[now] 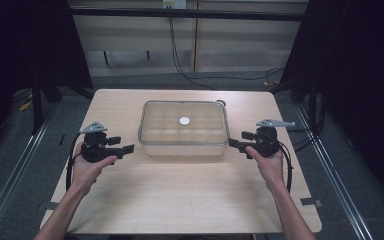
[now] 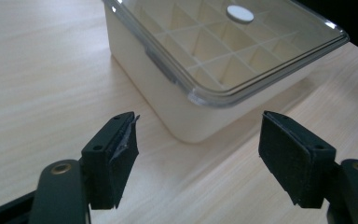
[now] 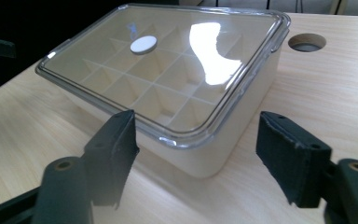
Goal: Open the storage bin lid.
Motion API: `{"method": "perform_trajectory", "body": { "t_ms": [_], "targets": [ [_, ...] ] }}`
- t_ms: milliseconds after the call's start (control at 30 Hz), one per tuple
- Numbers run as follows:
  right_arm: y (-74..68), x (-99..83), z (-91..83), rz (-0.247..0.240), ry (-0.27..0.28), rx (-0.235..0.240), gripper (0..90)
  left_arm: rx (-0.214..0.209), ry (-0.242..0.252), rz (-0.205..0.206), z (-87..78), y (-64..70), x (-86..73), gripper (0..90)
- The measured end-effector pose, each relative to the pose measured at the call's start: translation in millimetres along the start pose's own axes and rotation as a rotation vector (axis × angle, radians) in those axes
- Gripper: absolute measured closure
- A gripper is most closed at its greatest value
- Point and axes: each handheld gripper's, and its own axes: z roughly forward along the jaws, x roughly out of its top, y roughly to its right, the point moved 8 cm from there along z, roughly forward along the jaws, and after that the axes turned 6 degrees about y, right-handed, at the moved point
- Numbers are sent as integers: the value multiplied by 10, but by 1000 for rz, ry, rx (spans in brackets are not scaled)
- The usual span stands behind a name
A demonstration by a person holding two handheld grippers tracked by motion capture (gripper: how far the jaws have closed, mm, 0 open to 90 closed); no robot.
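A lidded box (image 1: 184,129) is flanked by the left gripper (image 1: 126,149) and right gripper (image 1: 234,143). Both sets of jaws are spread wide, and nothing is held.

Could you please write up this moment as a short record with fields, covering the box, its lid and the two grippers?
surface: light wooden table, with a round hole behind the box
box: cream compartment box, mid-table, divided into a grid of cells
lid: clear lid, seated on the box, with a white round disc near its middle
left gripper: beside the box's left end, jaws open, holding nothing
right gripper: beside the box's right end, jaws open, holding nothing
contact: neither gripper touches the box
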Motion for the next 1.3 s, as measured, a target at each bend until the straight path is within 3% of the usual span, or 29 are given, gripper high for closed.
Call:
{"method": "perform_trajectory", "body": {
  "t_ms": [167, 267, 400, 633, 733, 833, 900, 933, 1033, 1167, 1300],
  "targets": [
    [53, 47, 115, 12, -3, 5, 271, -3, 4, 2, 52, -30, 109, 263],
    [62, 84, 216, 6, -27, 9, 260, 8, 3, 0, 118, -36, 191, 203],
    [78, 137, 276, 5, -42, 17, 261, -23, 3, 1, 198, -8, 258, 217],
    [165, 206, 329, 13, -90, 39, 295, 11, -31, -8, 362, -129, 331, 248],
    [189, 201, 359, 13, -107, 44, 293, 7, -27, -17, 406, -151, 353, 251],
    [165, 144, 446, 13, -128, 51, 270, 4, -41, -20, 481, -153, 352, 251],
    [157, 126, 468, 8, -137, 39, 275, 43, -67, 6, 523, -162, 319, 251],
    [152, 108, 509, -5, -137, 31, 276, 10, -62, -17, 547, -131, 304, 251],
    [161, 106, 536, 0, -135, 23, 262, 24, -80, 1, 563, -143, 281, 255],
    [208, 100, 577, 15, -138, 22, 224, 13, -95, -35, 614, -197, 233, 252],
    [209, 71, 594, 15, -157, 28, 225, 6, -102, -30, 648, -194, 216, 249]
  ]
}}
